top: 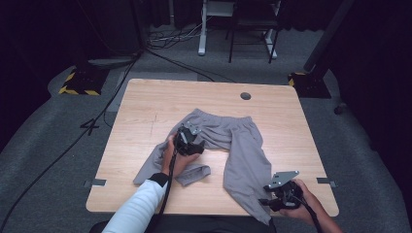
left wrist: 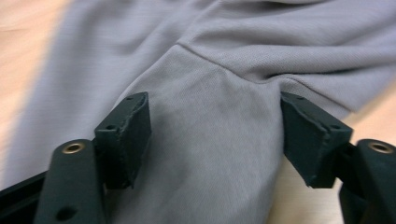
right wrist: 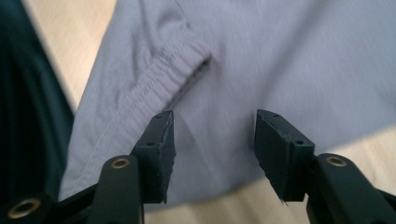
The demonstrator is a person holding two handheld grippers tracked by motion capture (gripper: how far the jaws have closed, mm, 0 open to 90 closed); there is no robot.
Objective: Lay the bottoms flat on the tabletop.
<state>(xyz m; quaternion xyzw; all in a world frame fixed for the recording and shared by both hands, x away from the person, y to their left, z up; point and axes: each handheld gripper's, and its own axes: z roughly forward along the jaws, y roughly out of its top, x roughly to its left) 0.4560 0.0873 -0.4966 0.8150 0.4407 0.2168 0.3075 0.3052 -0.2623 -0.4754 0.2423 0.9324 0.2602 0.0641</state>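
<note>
Grey sweatpants (top: 233, 145) lie spread on the wooden table (top: 145, 104), waistband toward 12 o'clock and the two legs running toward 6 and 8 o'clock. The cuff of the right-hand leg hangs past the near table edge, so its very end is cut off in the high view. The left-hand leg is folded back on itself near 7 o'clock, and the fold hides part of the fabric beneath.

The left gripper (top: 187, 141) sits over the crotch area at the table's middle (its hand (top: 174, 158) is partly covered by the gripper body), the white-sleeved forearm (top: 138, 206) reaching up from 6 o'clock. In the left gripper view its jaws stand wide apart, with fabric between them but nothing pinched.

The right gripper (top: 279, 191) hovers at about 5 o'clock by the leg's lower end, its hand (top: 303, 204) gripping from behind and its cable partly lost in the dark. In the right gripper view the jaws are parted on either side of cloth just below the elastic cuff (right wrist: 159, 77), gripping nothing; whether the tips touch the fabric is unclear.
</note>
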